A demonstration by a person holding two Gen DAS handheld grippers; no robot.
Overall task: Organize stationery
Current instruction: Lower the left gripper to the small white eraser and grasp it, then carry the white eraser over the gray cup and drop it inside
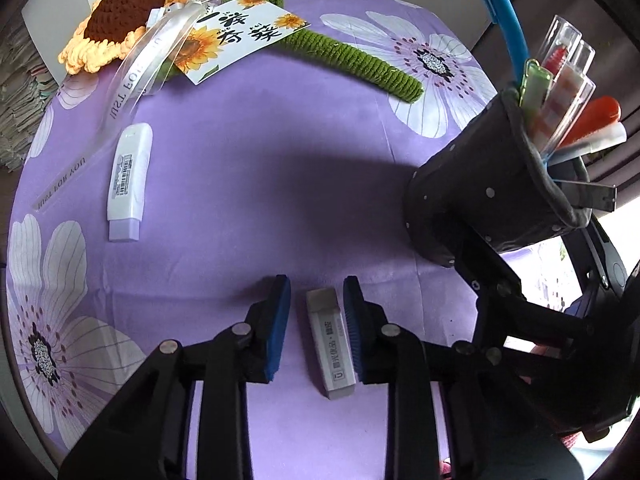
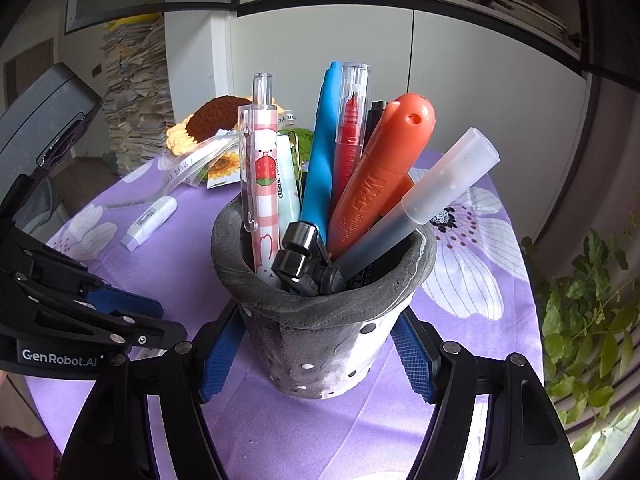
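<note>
Eraser [image 1: 331, 343] lying flat on the purple flowered tablecloth [image 1: 248, 184], between the blue pads of the left gripper [image 1: 317, 330]; the pad on the right side lies just beside or against it, the other stands clear with cloth showing in the gap, so the claw is not yet clenched on it; the right gripper [image 2: 318, 354] is clamped on the grey dotted pen cup [image 2: 320, 320], both blue pads pressed to its sides. The cup stands on the cloth and holds a pink checked pen [image 2: 262, 184], a blue pen [image 2: 322, 160], a red pen [image 2: 352, 136], an orange marker [image 2: 380, 176], a frosted grey pen [image 2: 420, 212] and a black clip [image 2: 302, 258]. A white correction tape [image 1: 127, 182] lies well apart at the left of the cloth; a crocheted sunflower [image 1: 124, 20] with ribbon and card lies at the far edge.
</note>
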